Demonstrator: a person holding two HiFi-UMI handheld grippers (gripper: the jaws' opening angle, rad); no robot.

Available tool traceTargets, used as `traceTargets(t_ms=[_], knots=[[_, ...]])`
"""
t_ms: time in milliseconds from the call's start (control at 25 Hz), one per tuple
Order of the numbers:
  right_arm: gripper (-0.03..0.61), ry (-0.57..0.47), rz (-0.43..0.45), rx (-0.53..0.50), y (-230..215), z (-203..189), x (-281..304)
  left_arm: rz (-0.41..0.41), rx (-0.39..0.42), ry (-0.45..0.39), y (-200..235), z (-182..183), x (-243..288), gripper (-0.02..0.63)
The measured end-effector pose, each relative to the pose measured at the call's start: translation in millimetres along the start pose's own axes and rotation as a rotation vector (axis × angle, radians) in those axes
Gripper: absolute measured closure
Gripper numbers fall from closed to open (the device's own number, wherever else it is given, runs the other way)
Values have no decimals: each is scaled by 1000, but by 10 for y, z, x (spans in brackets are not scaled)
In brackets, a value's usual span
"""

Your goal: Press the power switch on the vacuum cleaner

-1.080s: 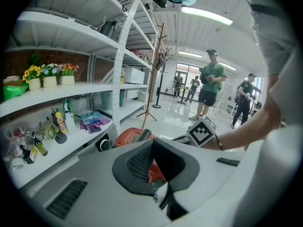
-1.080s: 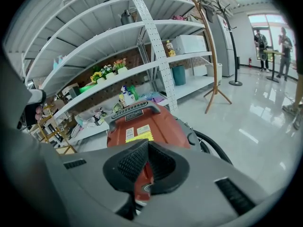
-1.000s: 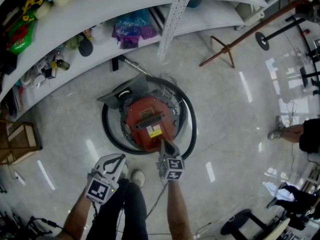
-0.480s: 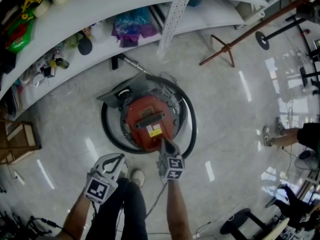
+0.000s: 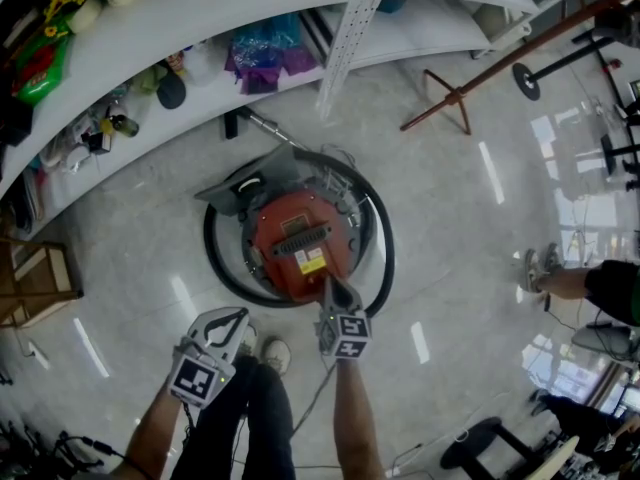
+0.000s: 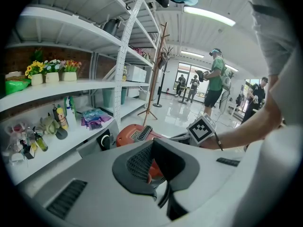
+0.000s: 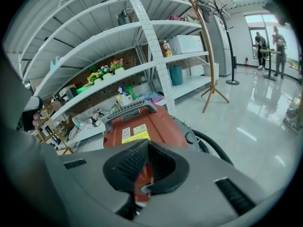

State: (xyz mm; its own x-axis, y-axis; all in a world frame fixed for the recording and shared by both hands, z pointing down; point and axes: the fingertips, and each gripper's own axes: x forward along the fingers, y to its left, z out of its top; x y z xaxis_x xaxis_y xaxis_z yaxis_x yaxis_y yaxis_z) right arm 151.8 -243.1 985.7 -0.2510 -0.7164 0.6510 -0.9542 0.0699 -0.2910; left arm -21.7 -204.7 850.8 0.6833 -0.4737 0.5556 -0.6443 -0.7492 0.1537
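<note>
Right gripper fingers clenched (empty), tips at near edge of vacuum cleaner, left gripper clenched, apart

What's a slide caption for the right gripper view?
Right gripper, jaws together, aimed at the near end of the red vacuum cleaner; black hose to its right, white shelves behind.

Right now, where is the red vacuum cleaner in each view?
Head view: vacuum cleaner at the centre, on the floor.
Left gripper view: vacuum cleaner low, left of centre.
Right gripper view: vacuum cleaner low centre, close and large.
Shared landmark: the white shelf post behind it.
</note>
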Motion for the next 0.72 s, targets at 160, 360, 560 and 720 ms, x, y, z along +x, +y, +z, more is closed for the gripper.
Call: traceTargets(t_ms=[160,360,560,720], knots=[[568,4,-7,-10,15,3,18,0,-4,1,1,2,1,607],[568,-5,-2,7,16,12,18,1,-3,3,12,-4,-10,607],[568,-6,3,-3,23,16,4,1,-5,3,13,2,-23,607],[568,-12,-1,1,22,23,17,1,-6,0,14,-9,-14,607]])
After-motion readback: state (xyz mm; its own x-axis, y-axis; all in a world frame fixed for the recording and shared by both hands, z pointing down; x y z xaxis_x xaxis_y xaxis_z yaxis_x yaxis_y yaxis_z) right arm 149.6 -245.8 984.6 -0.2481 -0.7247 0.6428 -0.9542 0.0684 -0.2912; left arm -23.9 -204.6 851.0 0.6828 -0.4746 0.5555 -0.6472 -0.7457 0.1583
